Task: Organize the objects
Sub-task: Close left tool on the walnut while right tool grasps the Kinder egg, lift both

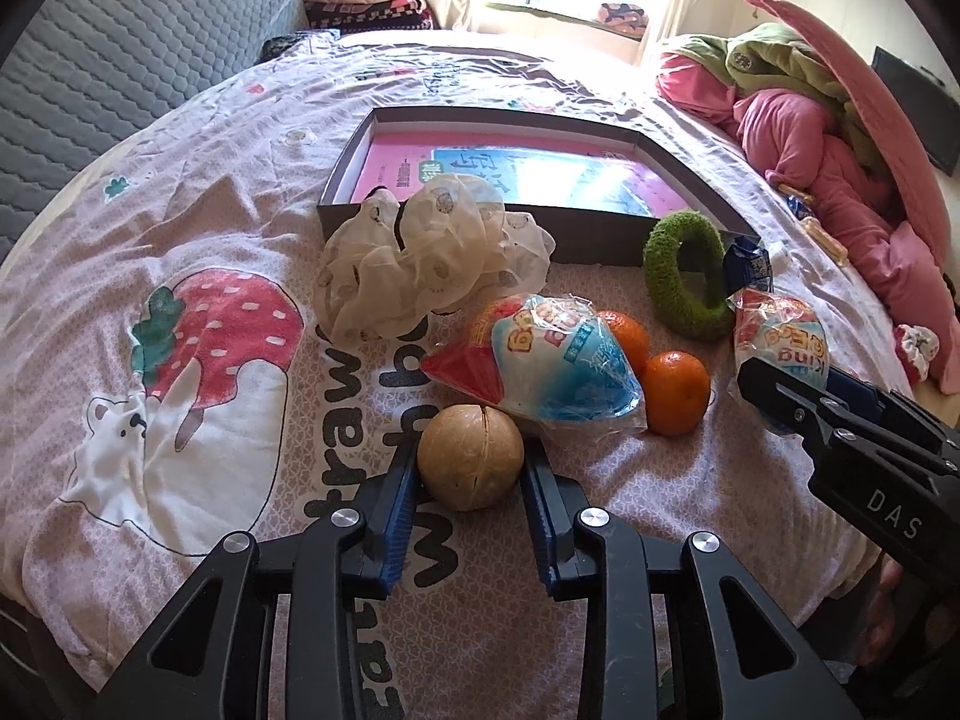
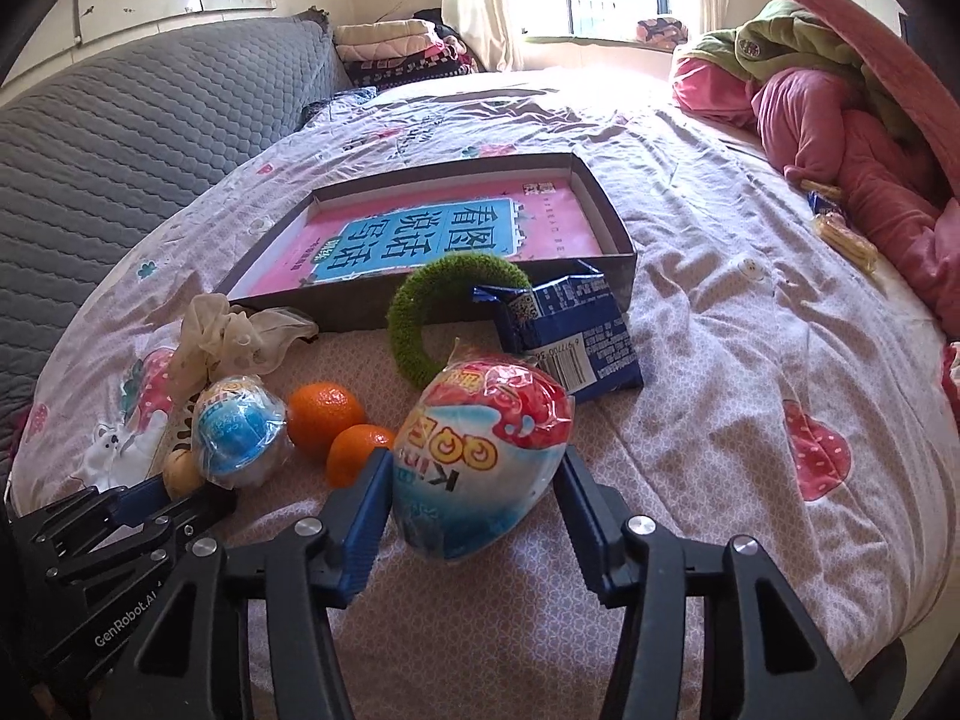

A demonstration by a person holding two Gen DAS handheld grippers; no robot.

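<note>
A brown walnut lies on the bedspread between the fingers of my left gripper, which is open around it with small gaps on both sides. My right gripper is open around a wrapped toy egg, its fingers close beside it. A second wrapped toy egg lies next to two oranges. A green fuzzy ring, a blue snack packet and a cream hair scrunchie lie before a shallow dark box holding a pink book.
Pink and green bedding is piled at the right. A grey quilted headboard runs along the left. Yellow snack packets lie near the pile. Folded blankets sit at the far end below a window.
</note>
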